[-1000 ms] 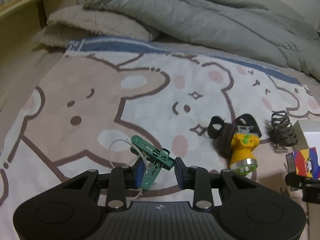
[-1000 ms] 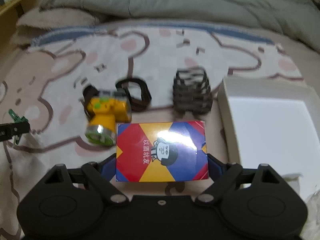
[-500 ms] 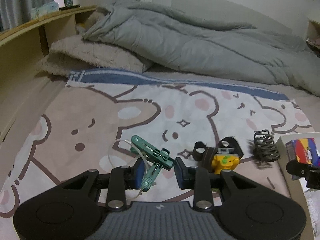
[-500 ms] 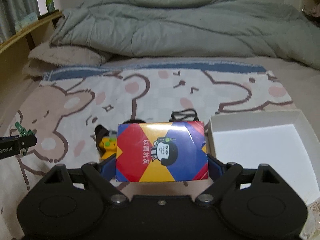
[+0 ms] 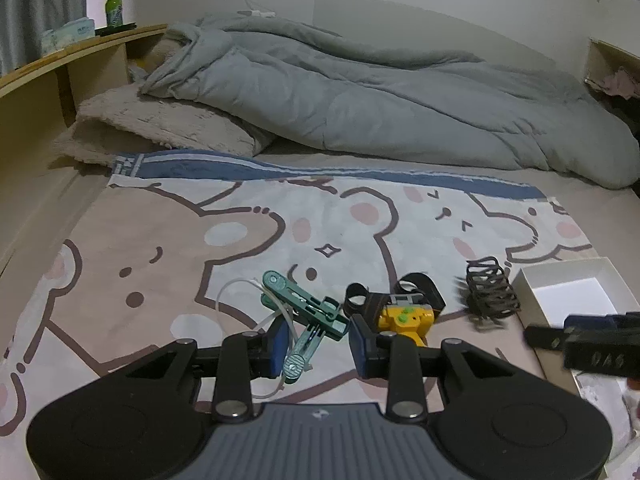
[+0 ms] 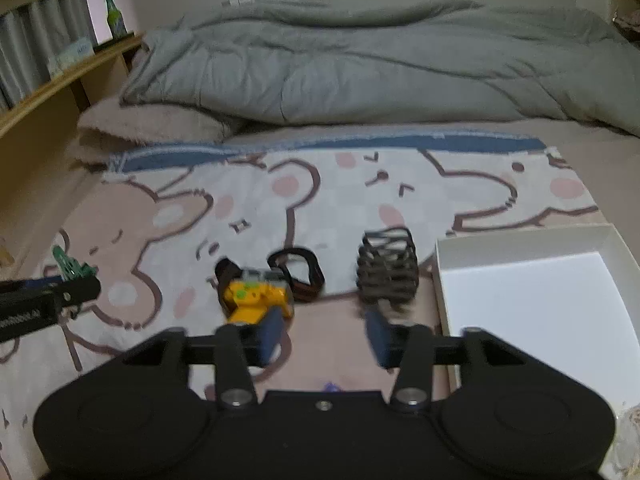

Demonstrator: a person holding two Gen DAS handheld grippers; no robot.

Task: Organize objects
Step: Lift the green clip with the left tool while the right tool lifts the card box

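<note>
Green clip [image 5: 308, 312] sits clamped in my left hand-held gripper [image 5: 318, 344]; my right hand-held gripper [image 6: 326, 334] gapes empty, yellow headlamp [image 6: 254, 298] just ahead.

dim indoor light, fisheye-bent edges, right wrist view blurred throughout.

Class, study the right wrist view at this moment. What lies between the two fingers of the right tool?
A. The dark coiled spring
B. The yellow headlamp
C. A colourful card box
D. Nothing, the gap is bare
D: the right tool shows only bedding in the gap between its blue pads; the yellow headlamp and dark coiled spring lie beyond its fingertips, and no card box is seen between them.
</note>
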